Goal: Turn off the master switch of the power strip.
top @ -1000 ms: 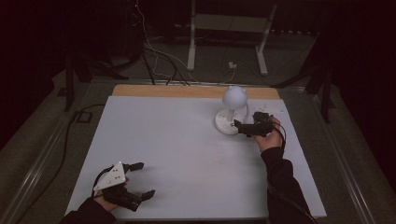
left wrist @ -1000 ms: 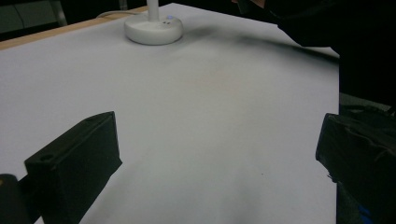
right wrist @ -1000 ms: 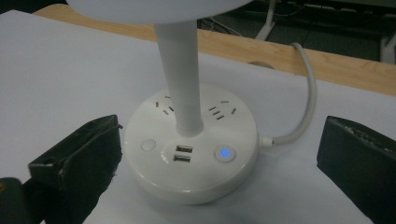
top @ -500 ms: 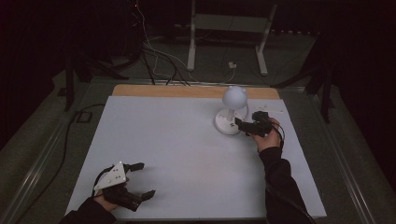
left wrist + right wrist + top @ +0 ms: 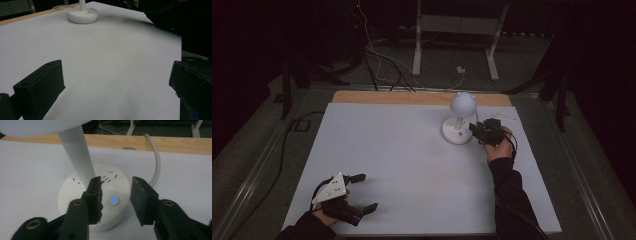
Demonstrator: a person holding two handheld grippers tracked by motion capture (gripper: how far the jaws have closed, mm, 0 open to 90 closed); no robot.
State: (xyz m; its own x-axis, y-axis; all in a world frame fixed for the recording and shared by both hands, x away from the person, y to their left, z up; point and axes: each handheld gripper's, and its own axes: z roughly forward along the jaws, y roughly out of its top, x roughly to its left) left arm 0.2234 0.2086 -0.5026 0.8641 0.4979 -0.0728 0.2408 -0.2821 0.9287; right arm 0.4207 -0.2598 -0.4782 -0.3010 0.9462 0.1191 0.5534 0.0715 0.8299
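- Lamp first: a small white desk lamp [image 5: 459, 120] stands at about one o'clock on the white worktop [image 5: 402, 165], its round base [image 5: 96, 197] flat on the sheet and its cord [image 5: 156, 162] running off toward the wooden back edge.
- Right gripper [image 5: 479, 131] sits low at the base's three o'clock side. Its jaws have just been closing and now stand partly open, astride the glowing blue button [image 5: 113, 200] with nothing pinched between them.
- Risk one, to my eye: the jaws straddle the button rather than sit on it, so a downward press could miss it and land on bare plastic.
- Risk two: the left-hand jaw is close against the slanted stem [image 5: 77, 155]; a nudge sideways might tip or skid the light lamp.
- Risk three: the cord lies just behind the base and could snag a jaw on the way out.
- Left gripper [image 5: 362, 192] rests wide open and empty at seven o'clock, well apart, so it cannot steady the lamp.
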